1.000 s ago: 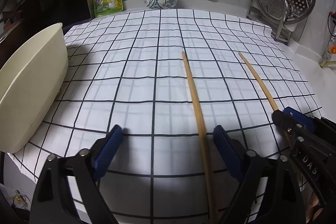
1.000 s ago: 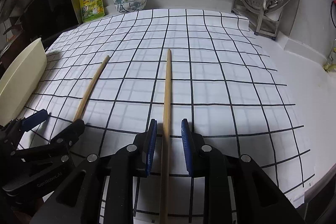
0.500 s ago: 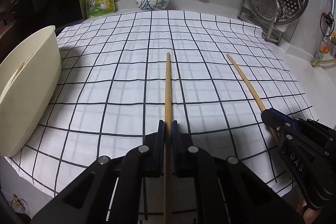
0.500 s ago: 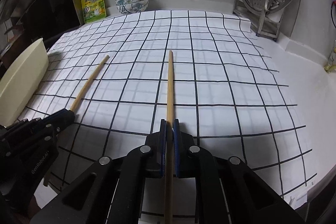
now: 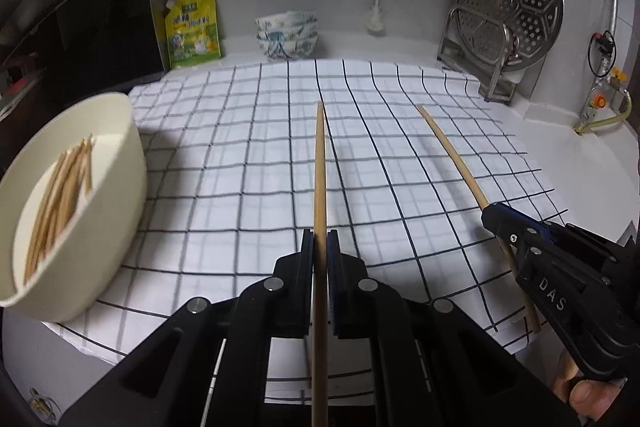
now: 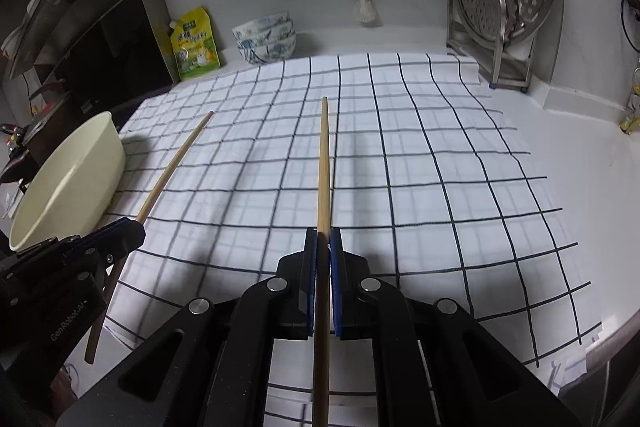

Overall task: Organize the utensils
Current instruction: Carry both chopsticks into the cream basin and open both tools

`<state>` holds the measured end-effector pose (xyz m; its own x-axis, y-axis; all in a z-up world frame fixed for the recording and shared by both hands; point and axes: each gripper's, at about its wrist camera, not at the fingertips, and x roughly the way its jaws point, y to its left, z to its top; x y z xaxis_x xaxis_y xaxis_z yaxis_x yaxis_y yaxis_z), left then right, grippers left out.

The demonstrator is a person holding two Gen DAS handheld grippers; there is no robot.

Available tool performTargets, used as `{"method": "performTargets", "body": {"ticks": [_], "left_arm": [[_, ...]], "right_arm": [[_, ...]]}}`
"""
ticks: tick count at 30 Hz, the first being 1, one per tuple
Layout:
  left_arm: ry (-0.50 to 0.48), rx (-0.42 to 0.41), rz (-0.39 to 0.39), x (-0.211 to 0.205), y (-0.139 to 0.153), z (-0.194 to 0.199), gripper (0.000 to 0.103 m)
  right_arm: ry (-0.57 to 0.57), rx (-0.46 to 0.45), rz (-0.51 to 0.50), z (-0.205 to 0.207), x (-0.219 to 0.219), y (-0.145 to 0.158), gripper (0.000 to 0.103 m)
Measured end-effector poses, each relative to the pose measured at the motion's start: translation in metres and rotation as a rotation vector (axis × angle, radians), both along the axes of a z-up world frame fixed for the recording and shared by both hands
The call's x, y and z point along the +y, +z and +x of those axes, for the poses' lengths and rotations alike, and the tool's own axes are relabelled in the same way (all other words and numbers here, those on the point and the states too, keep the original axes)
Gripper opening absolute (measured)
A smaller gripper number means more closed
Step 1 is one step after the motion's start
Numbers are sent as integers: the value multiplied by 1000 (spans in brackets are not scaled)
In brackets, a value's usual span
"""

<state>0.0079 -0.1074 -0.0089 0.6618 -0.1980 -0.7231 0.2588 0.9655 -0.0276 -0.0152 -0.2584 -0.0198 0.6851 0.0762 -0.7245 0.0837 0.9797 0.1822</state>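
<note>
While each chopstick is pinched near its thick end only, most of its length projects forward unsupported. The left chopstick (image 5: pixel 320 179) is clamped between the pressed-together pads of the left hand-held gripper (image 5: pixel 320 251); the right chopstick (image 6: pixel 324 171) is held the same way by the right hand-held gripper (image 6: pixel 323 247). Both sticks appear to be raised above the checked cloth (image 5: pixel 400 155) that covers the desk (image 5: pixel 580 155), though their height cannot be judged. The cream bowl (image 5: pixel 116 187), already holding a bundle of chopsticks (image 5: pixel 60 199), stands at the cloth's left edge.

Three risks are judged likely. A smooth, round stick may pivot or slip between the flat pads during a swing. The long free tips may strike the bowl's rim, tipping it or being deflected onto the cloth. The two sticks may also be crossed or knocked together if both are carried leftward at once.
</note>
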Motion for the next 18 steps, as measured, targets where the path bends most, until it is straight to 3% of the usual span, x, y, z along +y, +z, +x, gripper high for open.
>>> {"method": "performTargets", "body": {"ticks": [10, 18], "left_arm": [[56, -105, -50, 70, 53, -3, 7], [169, -171, -57, 155, 79, 2, 7]], "right_arm": [[59, -97, 51, 12, 50, 46, 6], [208, -129, 89, 49, 132, 71, 6]]}}
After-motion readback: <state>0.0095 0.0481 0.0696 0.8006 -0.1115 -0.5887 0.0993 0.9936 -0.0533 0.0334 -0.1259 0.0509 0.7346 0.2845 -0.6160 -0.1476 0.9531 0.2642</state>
